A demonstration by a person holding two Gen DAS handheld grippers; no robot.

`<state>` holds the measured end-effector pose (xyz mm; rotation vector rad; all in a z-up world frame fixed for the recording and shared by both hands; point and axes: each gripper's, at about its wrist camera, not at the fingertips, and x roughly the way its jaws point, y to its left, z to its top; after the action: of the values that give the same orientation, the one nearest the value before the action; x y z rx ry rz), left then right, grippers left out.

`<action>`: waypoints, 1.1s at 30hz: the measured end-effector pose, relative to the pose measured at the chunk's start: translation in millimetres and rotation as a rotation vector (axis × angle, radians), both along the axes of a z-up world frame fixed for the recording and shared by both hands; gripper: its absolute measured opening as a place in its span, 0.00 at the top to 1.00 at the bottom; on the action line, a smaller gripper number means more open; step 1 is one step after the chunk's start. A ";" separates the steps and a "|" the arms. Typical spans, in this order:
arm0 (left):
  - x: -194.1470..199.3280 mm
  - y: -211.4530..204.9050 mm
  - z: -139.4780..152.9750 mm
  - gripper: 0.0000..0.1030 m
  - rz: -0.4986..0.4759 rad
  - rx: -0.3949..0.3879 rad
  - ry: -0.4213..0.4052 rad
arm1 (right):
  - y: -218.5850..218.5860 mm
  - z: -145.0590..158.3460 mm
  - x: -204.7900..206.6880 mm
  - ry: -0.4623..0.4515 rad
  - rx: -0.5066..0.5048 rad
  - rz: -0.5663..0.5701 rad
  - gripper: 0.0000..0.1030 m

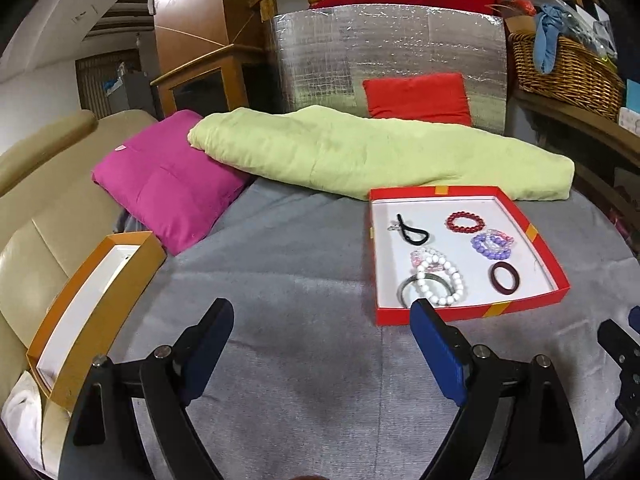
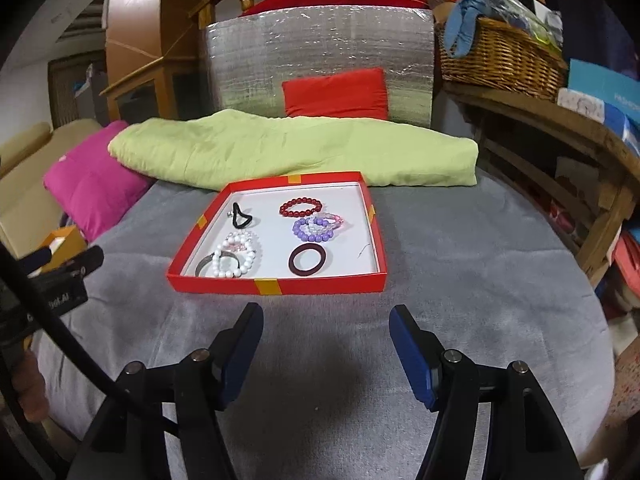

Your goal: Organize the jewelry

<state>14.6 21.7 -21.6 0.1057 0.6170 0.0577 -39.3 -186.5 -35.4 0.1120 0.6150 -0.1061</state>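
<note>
Left gripper (image 1: 322,316) and right gripper (image 2: 326,320): both spread wide, nothing held, hovering over the grey cloth-covered surface (image 2: 460,280). Just past them, the red tray (image 2: 320,286) holds the jewelry: white bead bracelet (image 2: 236,258), dark maroon ring (image 2: 307,261), purple bead bracelet (image 2: 314,229), red bead bracelet (image 2: 301,207), black hair tie (image 2: 241,215). Orange box (image 1: 92,300) at the left edge. Green blanket (image 2: 296,148) lies behind the tray.

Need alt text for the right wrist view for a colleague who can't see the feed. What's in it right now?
The open, empty right tongs hover over a grey cloth just short of a shallow red box holding bracelets: red beads, purple beads, white beads and a dark ring. Behind lie a green blanket and pink cushion.
</note>
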 end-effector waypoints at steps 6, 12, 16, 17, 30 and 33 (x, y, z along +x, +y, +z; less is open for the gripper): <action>0.6 -6.3 -3.6 0.13 -0.012 0.017 0.010 | -4.7 0.6 2.8 -0.004 0.005 -0.011 0.33; 0.8 -7.2 -4.4 0.13 -0.013 0.014 0.011 | -8.1 -0.4 5.1 -0.003 0.003 -0.012 0.33; 1.1 -8.6 -5.0 0.13 -0.016 0.019 0.011 | -9.7 -0.8 6.3 -0.003 0.005 -0.012 0.33; 0.9 -9.3 -4.9 0.13 -0.016 0.022 0.010 | -10.0 -0.7 6.6 -0.003 0.007 -0.012 0.33; 0.6 -9.7 -4.9 0.13 -0.019 0.032 0.007 | -8.8 0.2 6.8 -0.011 0.008 -0.008 0.33; 0.8 -9.2 -4.9 0.13 -0.022 0.033 0.009 | -8.7 0.2 6.9 -0.010 0.007 -0.007 0.33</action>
<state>15.4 12.5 -26.6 0.1448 0.6239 0.0467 -32.4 -195.2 -35.2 0.1218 0.6056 -0.1097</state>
